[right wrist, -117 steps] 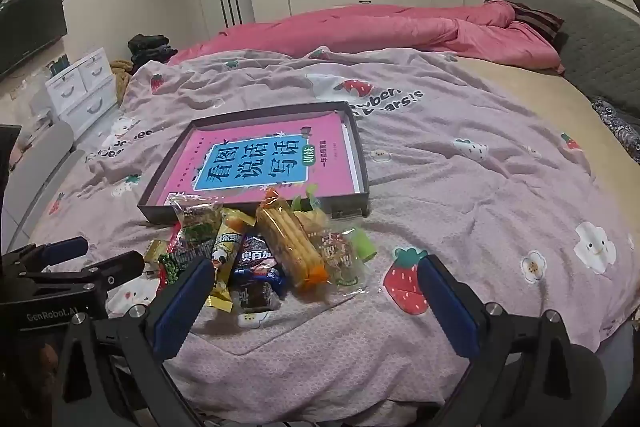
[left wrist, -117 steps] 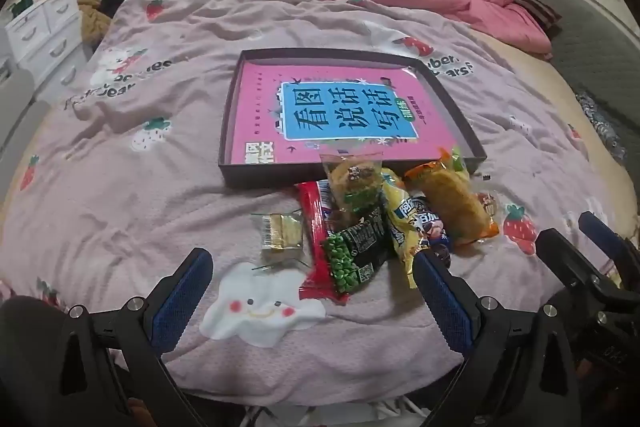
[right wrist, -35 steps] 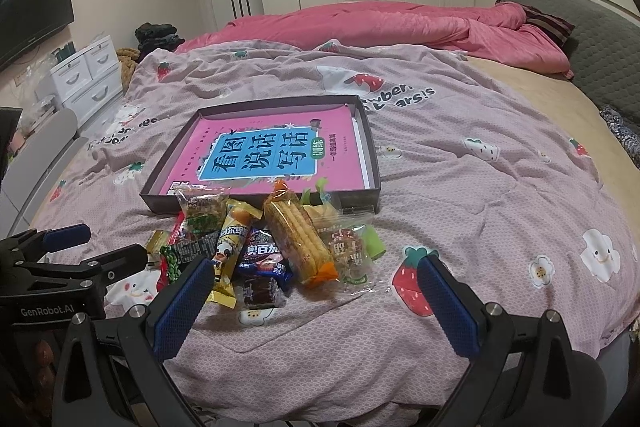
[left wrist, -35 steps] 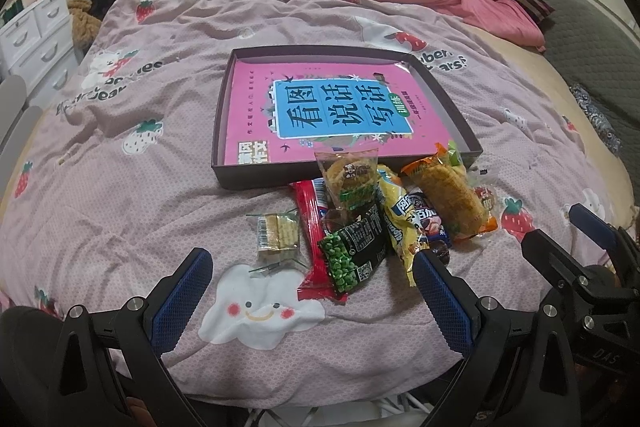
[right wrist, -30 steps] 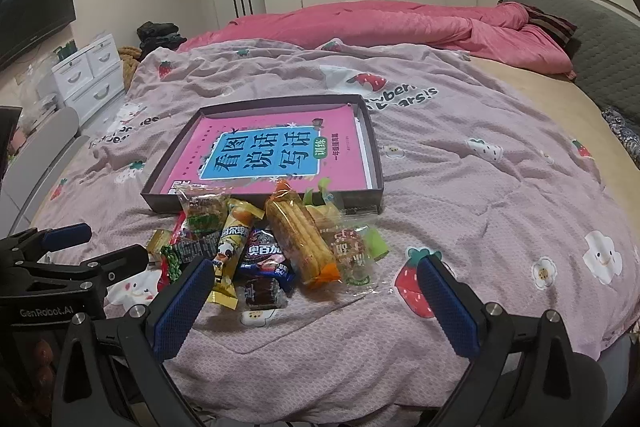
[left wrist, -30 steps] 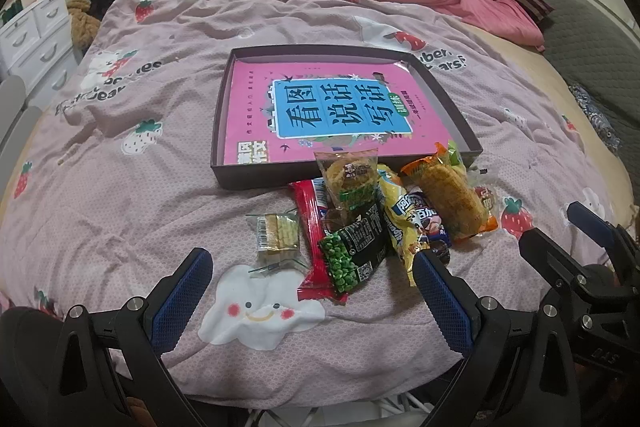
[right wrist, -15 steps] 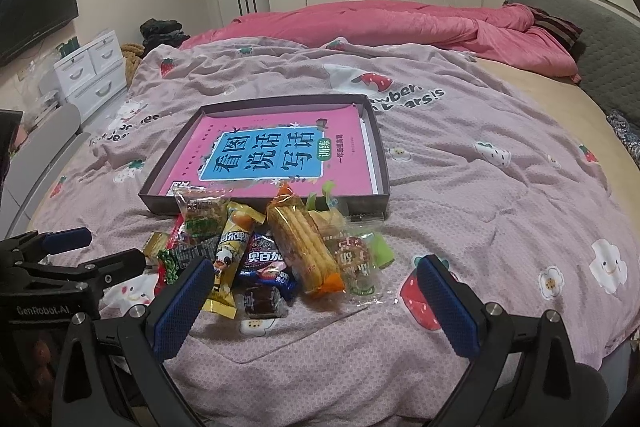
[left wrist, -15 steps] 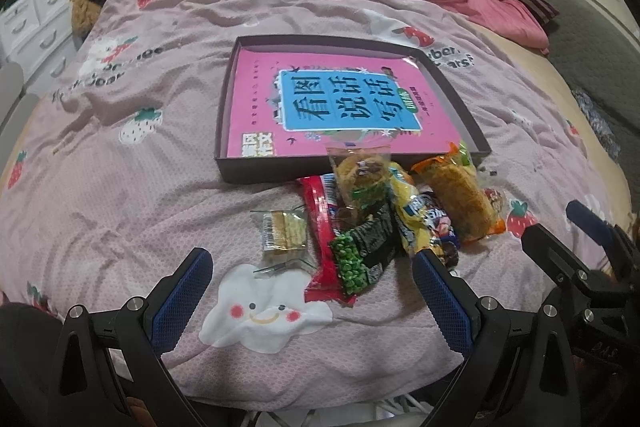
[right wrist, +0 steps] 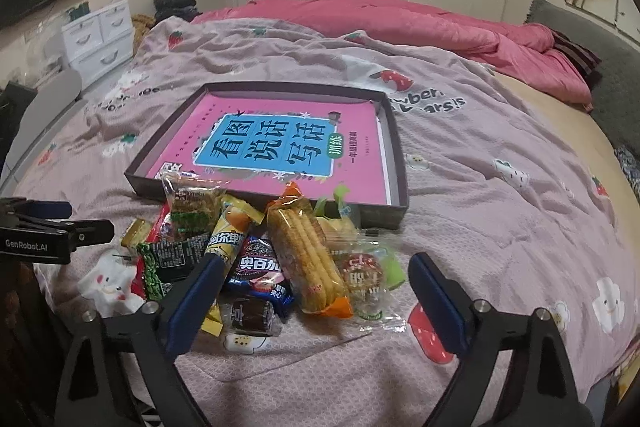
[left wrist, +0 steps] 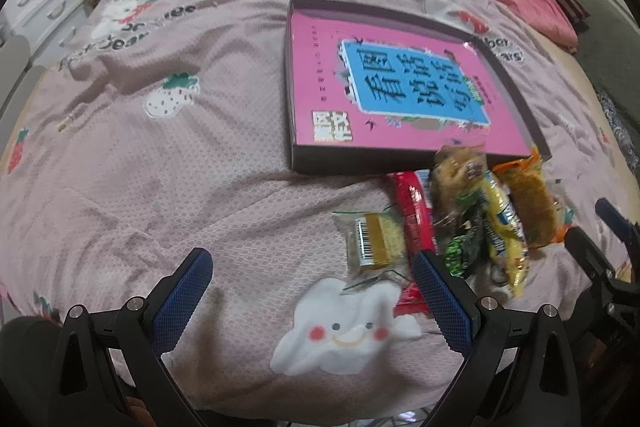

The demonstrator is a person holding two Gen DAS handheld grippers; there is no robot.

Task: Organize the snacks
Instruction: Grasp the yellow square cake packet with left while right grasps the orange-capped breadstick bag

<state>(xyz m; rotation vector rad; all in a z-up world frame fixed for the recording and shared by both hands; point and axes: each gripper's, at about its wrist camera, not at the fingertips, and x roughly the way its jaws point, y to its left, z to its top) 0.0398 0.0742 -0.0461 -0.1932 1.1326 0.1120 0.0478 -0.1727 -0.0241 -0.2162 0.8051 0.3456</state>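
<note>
Several wrapped snacks lie in a heap on the pink bedspread, just before a shallow dark box (right wrist: 396, 147) that holds a pink book (right wrist: 272, 147). My right gripper (right wrist: 316, 267) hovers over the heap's near side, its jaws closing. A long orange biscuit pack (right wrist: 308, 259) and a blue pack (right wrist: 258, 267) lie beyond its pads, untouched. My left gripper (left wrist: 310, 267) is open over bare bedspread, left of the heap. A small cracker packet (left wrist: 374, 241) and a red pack (left wrist: 414, 211) lie just past its right finger. The box's near wall (left wrist: 340, 163) is ahead.
A rumpled pink duvet (right wrist: 400, 23) covers the far side of the bed. White drawers (right wrist: 100, 39) stand at the left and a grey headboard (right wrist: 616, 75) at the right. The left gripper's body (right wrist: 60, 227) shows at the right view's left edge.
The left gripper has swung left and sunk closer to the bed, so the snacks now sit to its right. The right gripper has come nearer the heap and its fingers stand slightly closer together.
</note>
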